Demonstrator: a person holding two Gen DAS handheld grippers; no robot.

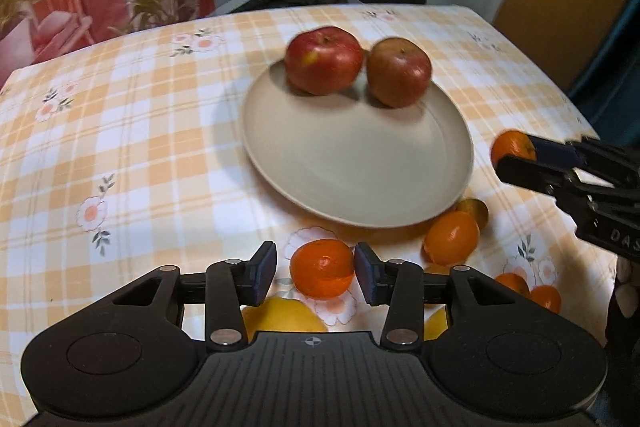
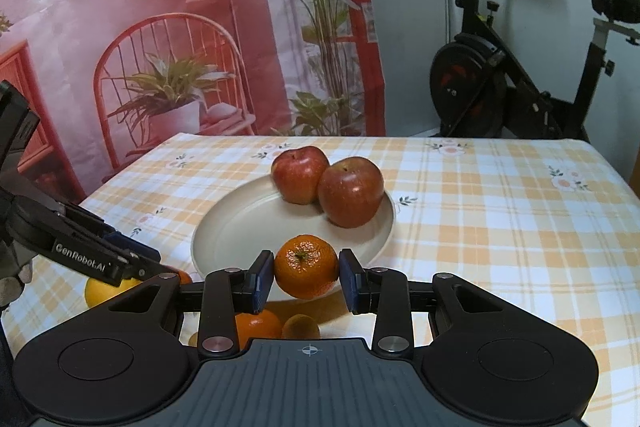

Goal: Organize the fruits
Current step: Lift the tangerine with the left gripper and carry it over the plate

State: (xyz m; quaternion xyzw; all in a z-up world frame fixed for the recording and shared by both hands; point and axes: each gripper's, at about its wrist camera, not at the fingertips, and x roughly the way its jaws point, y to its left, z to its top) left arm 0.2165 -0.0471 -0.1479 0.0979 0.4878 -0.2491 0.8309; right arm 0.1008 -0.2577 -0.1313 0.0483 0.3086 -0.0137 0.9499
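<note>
Right gripper (image 2: 307,277) clamped on a mandarin (image 2: 306,266), held above the near rim of the plate (image 2: 240,223). Left gripper (image 1: 315,273) open, pads either side of a second mandarin (image 1: 322,268) on the tablecloth (image 1: 140,147); right pad about touching, left pad clear. Step in hand, by judgement: moving citrus onto the plate. Next move likely calls for carrying the held mandarin forward over the bare plate floor, releasing short of the apples; left jaws need closing first. Counted: mandarins at least five, some half hidden; two yellow fruits (image 1: 280,315) beneath the left gripper; one kiwi (image 2: 301,327), probably; one plate; two red apples (image 2: 350,193) at its far side.
</note>
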